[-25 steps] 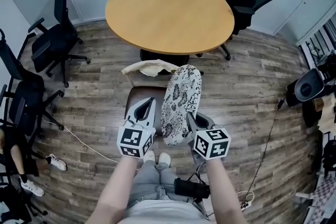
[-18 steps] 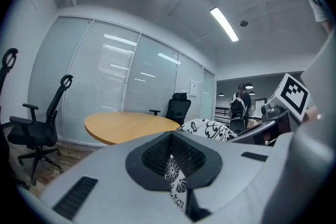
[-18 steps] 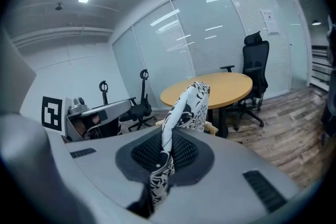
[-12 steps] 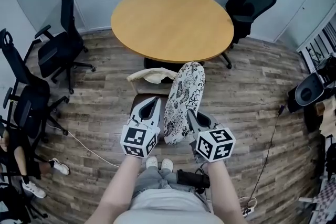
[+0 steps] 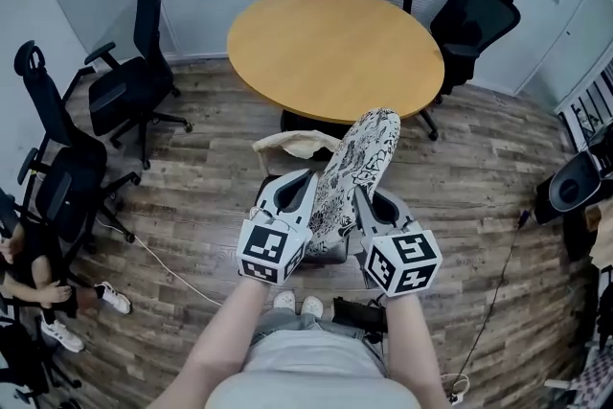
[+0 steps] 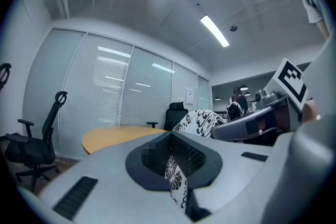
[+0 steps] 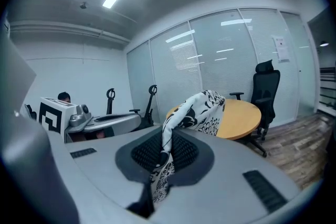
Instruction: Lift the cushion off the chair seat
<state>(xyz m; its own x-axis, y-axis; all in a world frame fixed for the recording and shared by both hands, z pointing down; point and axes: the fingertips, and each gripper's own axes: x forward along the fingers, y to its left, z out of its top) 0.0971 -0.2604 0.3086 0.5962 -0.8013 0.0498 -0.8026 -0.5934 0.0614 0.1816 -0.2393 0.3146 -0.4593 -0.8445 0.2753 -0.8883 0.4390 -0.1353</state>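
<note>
The cushion (image 5: 356, 170), white with a black flower print, hangs upright between my two grippers, above the chair. My left gripper (image 5: 295, 194) is shut on its left edge, and my right gripper (image 5: 368, 204) is shut on its right edge. In the left gripper view, printed fabric (image 6: 176, 182) is pinched where the jaws meet at the left gripper (image 6: 170, 137). The right gripper view shows the cushion (image 7: 198, 112) rising out of the closed jaws of the right gripper (image 7: 162, 137). The chair seat (image 5: 328, 251) is mostly hidden below my hands.
A round wooden table (image 5: 335, 43) stands just beyond the chair, whose back carries a beige cloth (image 5: 292, 146). Black office chairs (image 5: 124, 91) stand at the left and another (image 5: 474, 14) at the far right. A cable (image 5: 163, 263) crosses the floor. A person (image 5: 29, 273) sits at the left edge.
Both grippers have risen together with the cushion pinched between them, so it hangs higher over the seat. It stays upright.
</note>
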